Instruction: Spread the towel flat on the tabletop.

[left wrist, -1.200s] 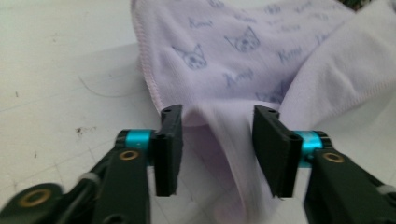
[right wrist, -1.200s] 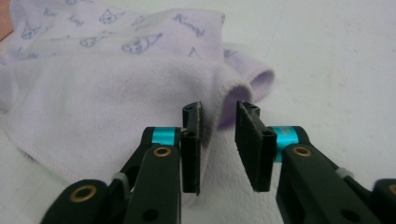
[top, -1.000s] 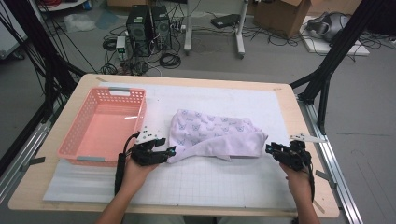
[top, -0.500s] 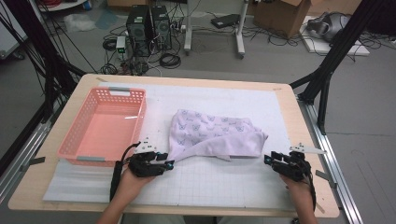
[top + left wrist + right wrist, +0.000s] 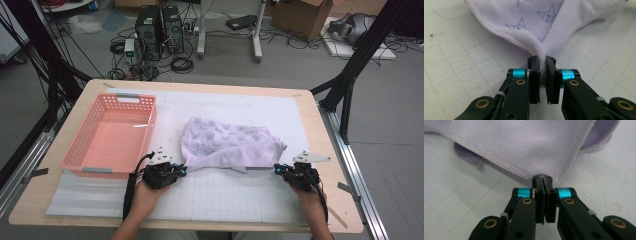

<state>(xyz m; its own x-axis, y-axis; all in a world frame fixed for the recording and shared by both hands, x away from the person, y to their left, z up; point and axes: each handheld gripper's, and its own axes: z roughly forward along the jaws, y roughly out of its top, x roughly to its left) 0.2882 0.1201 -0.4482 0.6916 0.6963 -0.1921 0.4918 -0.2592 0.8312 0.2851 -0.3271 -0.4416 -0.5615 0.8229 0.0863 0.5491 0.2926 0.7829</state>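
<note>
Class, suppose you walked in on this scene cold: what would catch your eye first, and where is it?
First, the pale lilac printed cloth lying crumpled mid-table on the white gridded mat, each near corner pinched by a hand-held gripper: the left gripper and the right gripper. Next, the salmon-pink plastic basket at the table's left side.

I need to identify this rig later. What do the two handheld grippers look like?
Both the left gripper and right gripper have black jaws, cyan rings and brass-coloured pivots. Each carries a grey three-cornered plate; a black cable trails from the left.
</note>
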